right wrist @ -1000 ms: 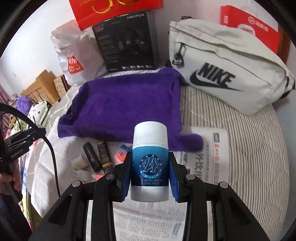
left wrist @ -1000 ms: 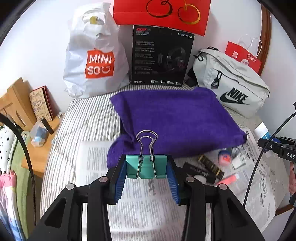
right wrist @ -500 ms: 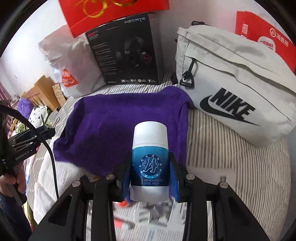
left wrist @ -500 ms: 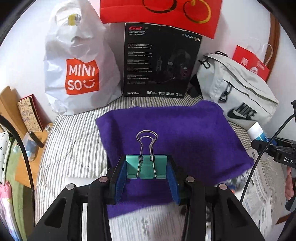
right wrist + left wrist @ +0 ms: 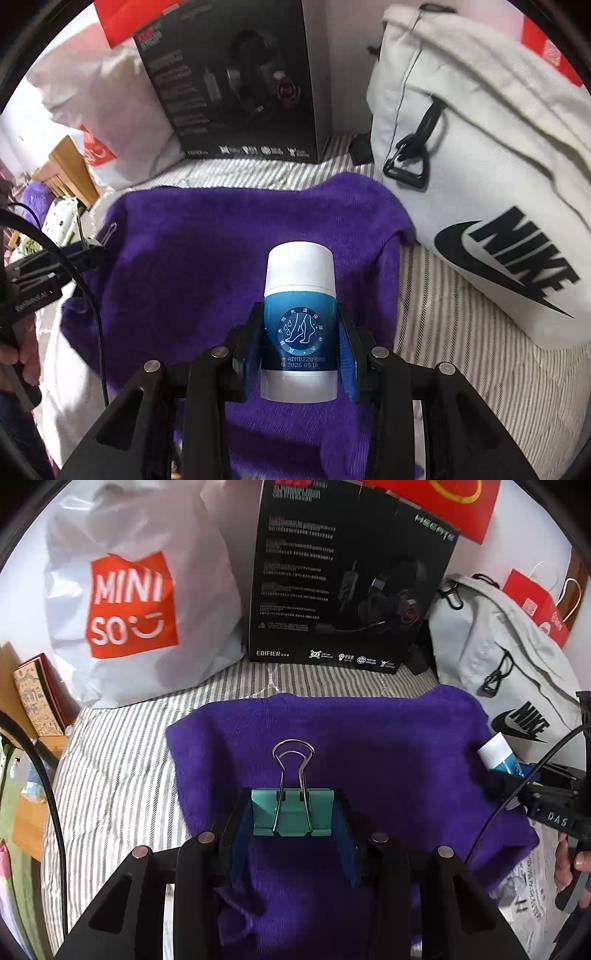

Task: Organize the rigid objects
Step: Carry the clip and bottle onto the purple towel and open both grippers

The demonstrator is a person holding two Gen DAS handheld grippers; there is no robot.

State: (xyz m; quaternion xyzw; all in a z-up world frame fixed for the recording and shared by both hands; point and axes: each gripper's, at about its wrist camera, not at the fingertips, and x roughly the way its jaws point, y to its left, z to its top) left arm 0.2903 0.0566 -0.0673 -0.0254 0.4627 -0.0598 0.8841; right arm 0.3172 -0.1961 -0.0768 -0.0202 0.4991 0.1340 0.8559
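Note:
My left gripper [image 5: 292, 814] is shut on a teal binder clip [image 5: 292, 812] with silver wire handles and holds it over the purple towel [image 5: 369, 746]. My right gripper [image 5: 300, 343] is shut on a blue and white stick bottle [image 5: 300, 317], also over the purple towel [image 5: 207, 266]. The bottle's white cap [image 5: 495, 751] and the right gripper show at the right edge of the left wrist view. The left gripper with the clip's handles [image 5: 107, 234] shows at the left of the right wrist view.
At the back stand a white Miniso bag [image 5: 136, 598], a black headset box [image 5: 347, 583] and red paper bags [image 5: 535, 602]. A grey Nike bag [image 5: 480, 177] lies at the right. Newspaper [image 5: 535, 897] covers the striped bed [image 5: 110, 760] in front. A wooden nightstand [image 5: 26, 812] is left.
Both grippers have moved forward from over the newspaper to over the purple towel, each still holding its object. The small items on the newspaper have dropped out of view.

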